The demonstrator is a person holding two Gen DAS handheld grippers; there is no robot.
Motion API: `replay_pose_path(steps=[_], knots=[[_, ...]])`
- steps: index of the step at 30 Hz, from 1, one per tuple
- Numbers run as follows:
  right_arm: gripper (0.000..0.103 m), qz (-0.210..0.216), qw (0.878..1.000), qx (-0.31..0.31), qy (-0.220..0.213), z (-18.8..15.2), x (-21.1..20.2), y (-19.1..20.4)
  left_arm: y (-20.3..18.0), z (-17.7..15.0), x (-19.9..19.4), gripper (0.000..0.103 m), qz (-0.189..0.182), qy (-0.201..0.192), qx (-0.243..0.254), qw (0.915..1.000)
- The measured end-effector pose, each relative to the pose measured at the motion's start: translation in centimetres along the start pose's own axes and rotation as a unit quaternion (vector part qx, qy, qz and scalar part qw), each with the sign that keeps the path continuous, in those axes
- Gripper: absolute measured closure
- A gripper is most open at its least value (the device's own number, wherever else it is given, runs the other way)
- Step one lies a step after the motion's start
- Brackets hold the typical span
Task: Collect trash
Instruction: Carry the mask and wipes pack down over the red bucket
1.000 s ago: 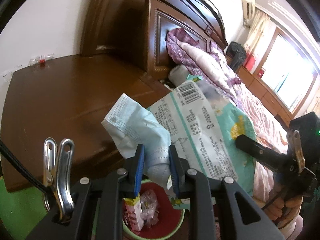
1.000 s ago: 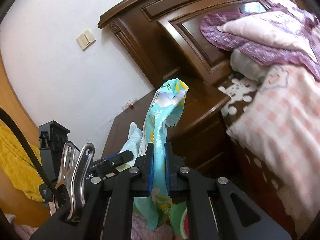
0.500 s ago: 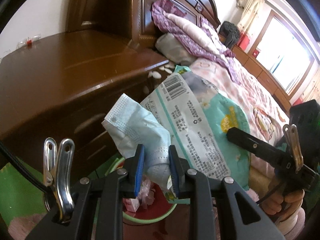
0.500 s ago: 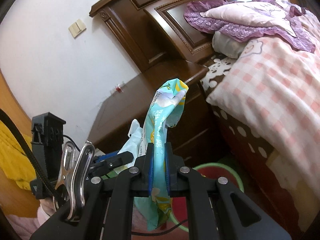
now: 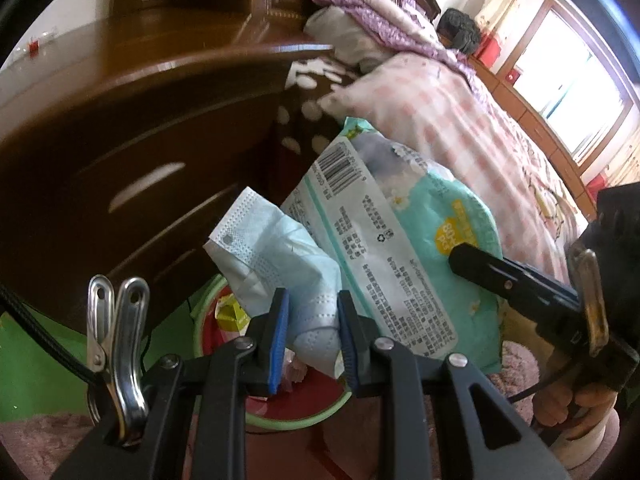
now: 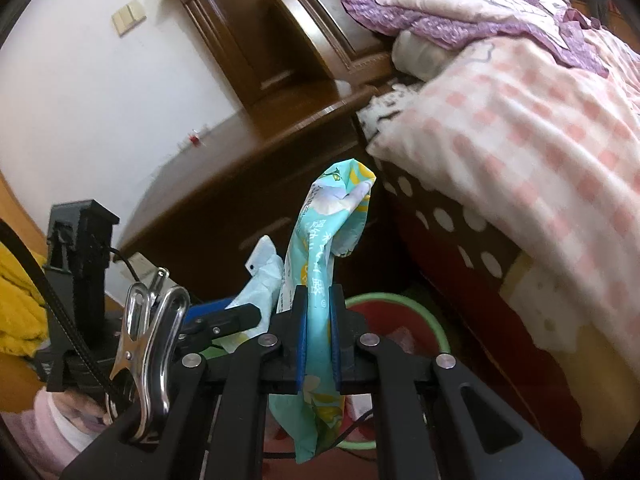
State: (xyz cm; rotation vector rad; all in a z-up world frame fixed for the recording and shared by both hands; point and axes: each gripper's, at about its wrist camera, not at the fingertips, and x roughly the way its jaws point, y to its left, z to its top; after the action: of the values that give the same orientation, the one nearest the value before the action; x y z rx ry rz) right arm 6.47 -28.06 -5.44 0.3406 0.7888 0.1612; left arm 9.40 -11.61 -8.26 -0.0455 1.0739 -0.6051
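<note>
Left wrist view: one crumpled blue face mask [image 5: 280, 256] is pinched between the two blue pads of the left gripper [image 5: 313, 336], above one red bin with a green rim [image 5: 296, 412] in which a few scraps are seen. Right wrist view: one teal wet-wipe packet [image 6: 324, 280] is clamped upright in the right gripper [image 6: 318, 340], beside one dark wooden nightstand [image 6: 240, 184] and one bed [image 6: 540, 120].
</note>
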Motion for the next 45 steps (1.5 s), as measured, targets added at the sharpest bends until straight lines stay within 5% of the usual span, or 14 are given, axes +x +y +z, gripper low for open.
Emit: replay_pose_path(steps=[14, 30, 36, 45], knots=[[0.093, -0.074, 0.993, -0.025, 0.084, -4.3, 5.5, -0.9, 0.8, -2.7, 7.1, 0.079, 0.01, 0.074, 0.008, 0.9972], [0.092, -0.1, 0.983, -0.002, 0.156, -6.0, 13.0, -2.7, 3.4, -4.6, 13.5, 0.078, 0.022, 0.126, -0.011, 0.9917], [0.088, -0.072, 0.985, 0.041, 0.148, -5.8, 13.0, -4.7, 4.5, -5.2, 15.3, 0.078, 0.035, 0.145, -0.025, 0.9885], [0.073, -0.097, 0.988, 0.043, 0.113, -5.0, 10.6, -3.8, 5.1, -5.3, 14.6, 0.064, 0.031, 0.137, -0.043, 0.9891]])
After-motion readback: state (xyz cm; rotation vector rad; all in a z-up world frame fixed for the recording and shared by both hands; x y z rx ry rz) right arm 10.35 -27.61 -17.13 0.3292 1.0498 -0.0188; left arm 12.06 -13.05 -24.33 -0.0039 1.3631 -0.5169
